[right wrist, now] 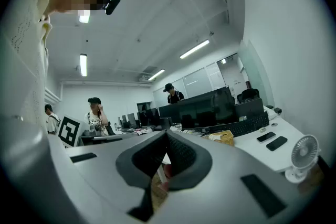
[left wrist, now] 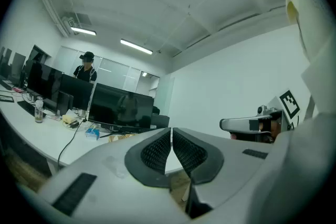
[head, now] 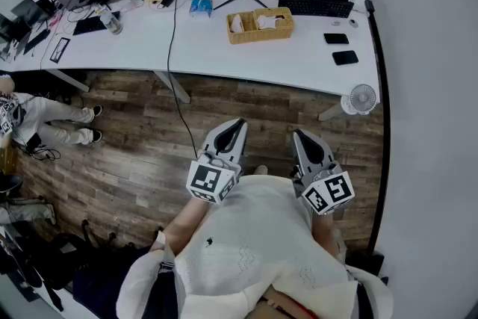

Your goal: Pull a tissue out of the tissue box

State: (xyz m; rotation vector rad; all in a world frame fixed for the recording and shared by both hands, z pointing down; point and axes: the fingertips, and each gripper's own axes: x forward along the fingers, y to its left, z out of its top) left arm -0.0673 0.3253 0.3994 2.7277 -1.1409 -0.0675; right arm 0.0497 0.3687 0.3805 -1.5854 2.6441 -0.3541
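well, the tissue box [head: 261, 34] looks tan, woven.

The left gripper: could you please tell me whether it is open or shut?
Shut: the grey left gripper has its dark ribbed pads touching at the tips, nothing between them.

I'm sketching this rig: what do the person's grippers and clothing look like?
The left gripper and right gripper are light grey wedge-shaped shells with dark ribbed pads, each bearing a white cube of black square markers. The person wears a cream knit top.
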